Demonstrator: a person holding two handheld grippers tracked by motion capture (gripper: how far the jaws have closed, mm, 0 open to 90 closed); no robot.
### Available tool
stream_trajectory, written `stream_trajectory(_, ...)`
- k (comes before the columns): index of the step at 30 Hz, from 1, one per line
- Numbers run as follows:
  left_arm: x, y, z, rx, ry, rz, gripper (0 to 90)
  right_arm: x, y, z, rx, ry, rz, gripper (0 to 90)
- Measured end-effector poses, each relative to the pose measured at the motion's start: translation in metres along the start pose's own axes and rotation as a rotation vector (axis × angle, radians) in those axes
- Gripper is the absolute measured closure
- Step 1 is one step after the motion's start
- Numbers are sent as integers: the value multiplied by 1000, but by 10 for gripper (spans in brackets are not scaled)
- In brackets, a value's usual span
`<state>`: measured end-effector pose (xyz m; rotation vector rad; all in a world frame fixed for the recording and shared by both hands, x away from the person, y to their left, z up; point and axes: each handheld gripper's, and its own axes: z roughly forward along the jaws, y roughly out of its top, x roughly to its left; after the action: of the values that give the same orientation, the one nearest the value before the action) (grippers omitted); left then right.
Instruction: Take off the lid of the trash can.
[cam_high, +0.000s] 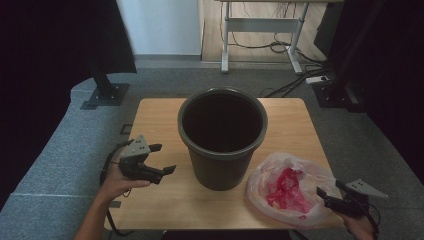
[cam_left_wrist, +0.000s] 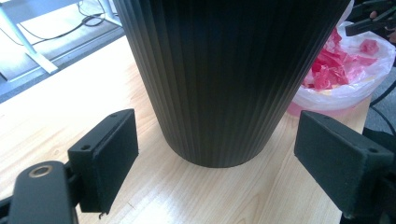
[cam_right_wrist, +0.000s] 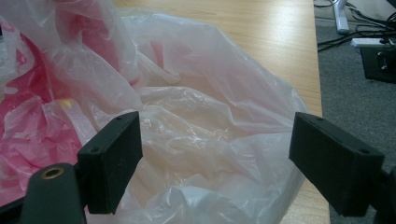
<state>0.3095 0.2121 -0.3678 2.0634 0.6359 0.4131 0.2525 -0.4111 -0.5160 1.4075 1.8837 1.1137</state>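
Evidently the work is at its reach stage: a bag is to be picked up, most likely to line or go into the bin. Nearest the person, the right gripper (cam_high: 334, 192) sits at the bag's (cam_high: 290, 187) near right edge, jaws wide apart with clear plastic bulging between them in the right gripper view, nothing clamped yet. The bag lies crumpled on the table (cam_high: 155, 120) just right of the bin (cam_high: 222, 137), pink film bunched inside it. Left of the bin, the left gripper (cam_high: 162, 159) hovers low, jaws also spread, aimed at the bin's ribbed wall (cam_left_wrist: 224, 79) and apart from it. Its hand (cam_high: 117, 182) grips from below, forearm angling in from the near edge. The next move, I judge, calls for the right jaws to close on a fold of plastic.
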Motion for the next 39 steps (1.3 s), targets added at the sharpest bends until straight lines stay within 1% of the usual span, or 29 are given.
stream_trajectory(1,2,5,-1,-6,0,-1,134,0,0,0,0,1,0,168)
stream_trajectory(3,3,9,-2,-10,0,4,134,0,0,0,1,1,0,168)
stream_trajectory(4,3,9,-2,-10,0,4,134,0,0,0,1,1,-1,168)
stream_trajectory(7,7,17,-3,-20,11,0,135,0,0,0,1,1,1,168)
stream_trajectory(13,12,24,-4,-22,23,-4,136,0,0,1,2,0,0,168)
stream_trajectory(14,13,28,-5,-29,24,-7,136,0,0,1,2,0,-1,168)
stream_trajectory(16,14,29,-5,-30,24,-7,136,0,-1,1,3,-1,-1,168)
stream_trajectory(19,16,35,-5,-30,23,-2,136,-1,-1,2,5,0,-1,168)
stream_trajectory(23,19,41,-9,-39,11,1,136,0,0,1,1,1,2,168)
stream_trajectory(25,20,45,-11,-37,17,5,138,0,0,0,-1,1,2,168)
stream_trajectory(29,23,51,-14,-42,15,2,138,-1,-1,1,1,-2,-1,168)
stream_trajectory(33,25,56,-14,-51,16,0,138,-1,-1,1,0,-1,-1,168)
stream_trajectory(38,29,71,-10,-46,9,12,137,-1,-1,1,3,0,0,168)
stream_trajectory(39,29,71,-10,-46,9,12,137,-1,-1,1,4,1,-1,168)
